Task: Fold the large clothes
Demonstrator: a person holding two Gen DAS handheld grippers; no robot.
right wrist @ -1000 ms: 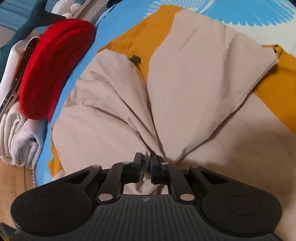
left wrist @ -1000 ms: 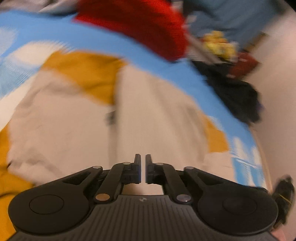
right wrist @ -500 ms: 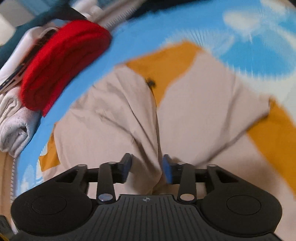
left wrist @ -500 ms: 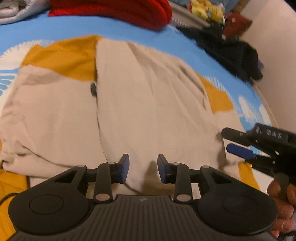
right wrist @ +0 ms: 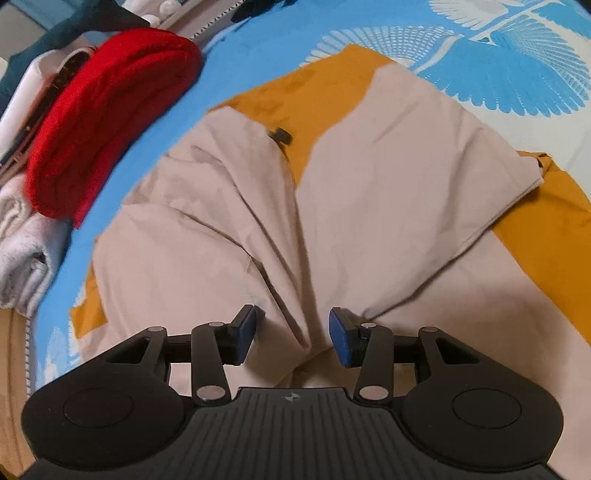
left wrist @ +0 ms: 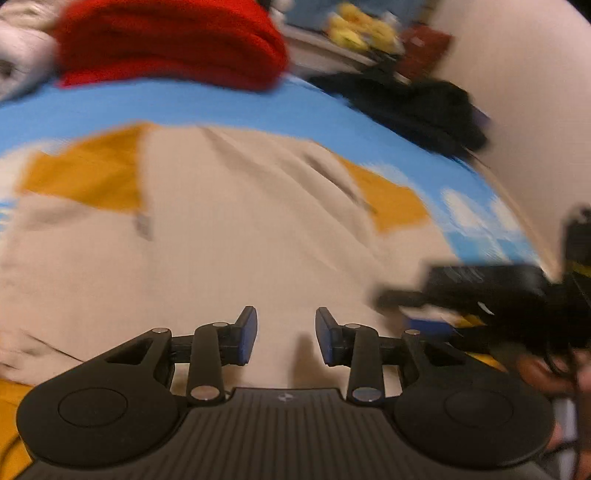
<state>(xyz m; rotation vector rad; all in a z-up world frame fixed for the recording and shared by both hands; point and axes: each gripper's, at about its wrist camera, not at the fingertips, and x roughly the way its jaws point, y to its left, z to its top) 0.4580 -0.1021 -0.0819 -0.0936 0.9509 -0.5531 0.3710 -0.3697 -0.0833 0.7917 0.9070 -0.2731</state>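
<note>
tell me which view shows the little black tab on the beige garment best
The right wrist view. There the black tab is sharp, sitting at the edge of the beige garment where it meets the mustard fabric. The left wrist view is motion-blurred, so the tab is only a grey smear.

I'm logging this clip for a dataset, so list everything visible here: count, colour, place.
Garment: one, beige with mustard panels, spread on the bedsheet.
Bedsheet: one, blue with white bird print, under the garment.
Red knit: one, red, folded, at the sheet's far edge.
White cloth: one, white-grey, folded beside the red knit.
Dark clothes: a pile, black, far right by the wall.
Yellow items: blurred, count unclear, background.
Left tool: black, blue pads, open above the garment.
Right tool: black, blue pads, open over a fabric ridge.
</note>
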